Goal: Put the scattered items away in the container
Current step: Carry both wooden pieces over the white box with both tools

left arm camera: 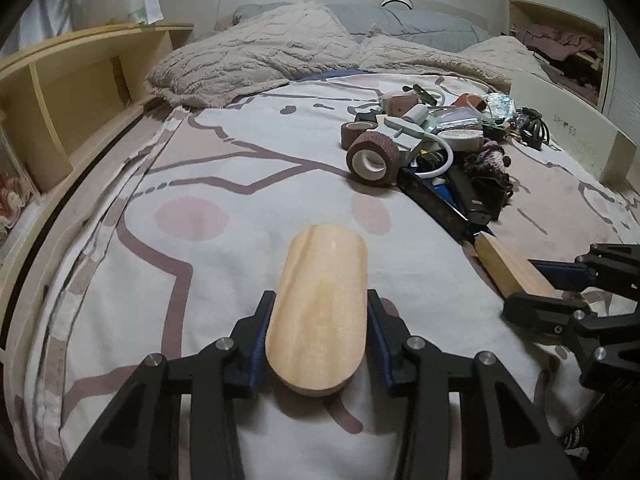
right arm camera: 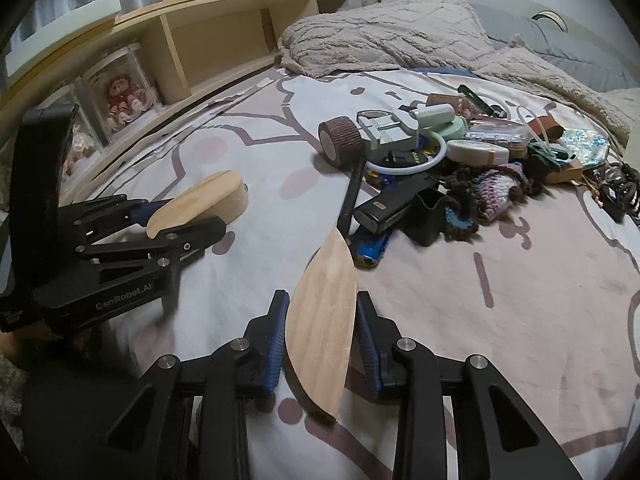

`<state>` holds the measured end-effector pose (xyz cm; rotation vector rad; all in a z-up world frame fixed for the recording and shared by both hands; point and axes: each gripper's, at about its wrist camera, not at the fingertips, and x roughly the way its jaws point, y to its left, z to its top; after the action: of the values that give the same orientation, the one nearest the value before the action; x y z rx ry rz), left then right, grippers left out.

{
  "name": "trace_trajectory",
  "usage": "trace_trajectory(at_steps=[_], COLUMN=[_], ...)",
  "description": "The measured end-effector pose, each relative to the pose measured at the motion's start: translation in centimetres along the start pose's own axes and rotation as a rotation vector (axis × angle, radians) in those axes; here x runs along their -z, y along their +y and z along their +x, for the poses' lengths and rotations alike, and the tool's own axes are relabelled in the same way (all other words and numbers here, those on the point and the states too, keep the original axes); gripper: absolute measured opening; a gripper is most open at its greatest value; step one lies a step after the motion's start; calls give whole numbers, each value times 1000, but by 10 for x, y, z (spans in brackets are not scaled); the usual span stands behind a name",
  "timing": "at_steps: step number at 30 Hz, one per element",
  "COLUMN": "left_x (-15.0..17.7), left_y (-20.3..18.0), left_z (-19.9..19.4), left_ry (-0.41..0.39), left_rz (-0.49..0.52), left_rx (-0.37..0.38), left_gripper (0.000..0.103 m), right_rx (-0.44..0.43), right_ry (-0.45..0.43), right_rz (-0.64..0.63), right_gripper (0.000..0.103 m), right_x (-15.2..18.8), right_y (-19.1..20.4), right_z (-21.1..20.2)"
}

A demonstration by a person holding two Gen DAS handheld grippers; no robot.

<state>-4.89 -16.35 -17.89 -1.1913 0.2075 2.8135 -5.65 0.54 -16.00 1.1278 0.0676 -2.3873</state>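
Here, left claw (left arm camera: 320, 344) clamped on wooden oval (left arm camera: 320, 312), right claw (right arm camera: 322, 340) on wooden leaf (right arm camera: 322, 320), clutter pile (right arm camera: 440, 168) beyond.

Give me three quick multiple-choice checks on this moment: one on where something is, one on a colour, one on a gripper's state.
1. Where does the brown tape roll lie?
A. At the pile's near-left edge
B. On the wooden shelf
C. Between the right gripper's fingers

2. What colour are the pads on the left gripper?
A. Red
B. Blue
C. Yellow

3. What is the right gripper doing?
A. Hanging open with nothing in it
B. Clamping the tape roll
C. Shut on a leaf-shaped wood piece

Answers:
1. A: the roll sits on the bedspread at the heap's near-left corner.
2. B: blue strips line both fingers where they meet the oval wood block.
3. C: both pads press the pointed wood piece's sides.
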Motion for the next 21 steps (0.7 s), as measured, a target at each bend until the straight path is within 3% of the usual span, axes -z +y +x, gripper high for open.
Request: trace_trajectory(at_steps=[9, 21], left_x=[-11, -39], left_y=[1, 3], left_z=[-10, -36], left_ry=[1, -51], left_rz=[-12, -35], left_rx=[-11, -23], left_gripper=[39, 39], right_rx=[-6, 64], right_ry=[-36, -106], right_rz=[70, 135], right_gripper=[34, 34], right_x=[-1, -9], right_y=[-20, -67], right_z=[-24, -57])
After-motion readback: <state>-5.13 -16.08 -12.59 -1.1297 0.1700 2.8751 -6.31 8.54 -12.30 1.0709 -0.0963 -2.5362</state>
